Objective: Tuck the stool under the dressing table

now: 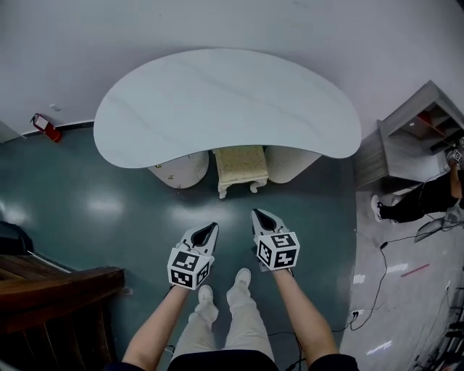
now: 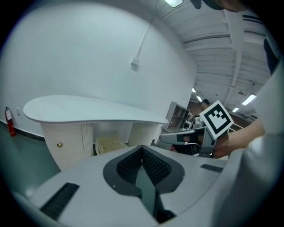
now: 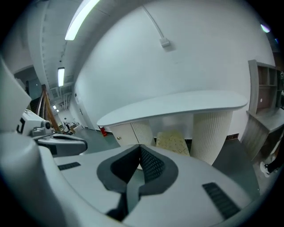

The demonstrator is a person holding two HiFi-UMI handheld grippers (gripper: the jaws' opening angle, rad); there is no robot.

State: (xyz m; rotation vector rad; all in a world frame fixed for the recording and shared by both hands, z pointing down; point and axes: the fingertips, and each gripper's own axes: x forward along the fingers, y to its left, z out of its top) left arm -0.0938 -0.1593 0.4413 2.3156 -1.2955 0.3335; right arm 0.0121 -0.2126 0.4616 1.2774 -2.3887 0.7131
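A dark teal floor [image 1: 109, 203] runs up to a plain white wall [image 1: 217, 22], and against that wall stands the white, kidney-shaped table [image 1: 225, 101]. Beneath the table we see two fluted pedestals [image 1: 181, 168], and between them the stool [image 1: 241, 168]. Its cream seat sits mostly under the table's front edge, with the front legs and a strip of cushion poking out.

Well back from the table, the left gripper [image 1: 212, 227] and the right gripper [image 1: 259, 214] hover side by side above the floor. The left one has its fingers [image 2: 156, 165] pressed together on nothing. The right one's fingers [image 3: 153, 165] are likewise closed and empty. Neither touches the stool.

We judge the stool small and fairly light, with a stiff frame and a soft padded top that would give under a pinch. So we would push on the rigid front rail or a leg rather than on the cushion. It should slide readily on the smooth floor, though it could skew toward a pedestal if we pushed off-centre.

As for containers, the pedestal on the table's left has a door with a small brass knob [image 2: 59, 144]. It is shut, so we cannot see its contents. To the table's right, a grey shelf unit [image 1: 413, 138] has open compartments, their contents too small to tell.
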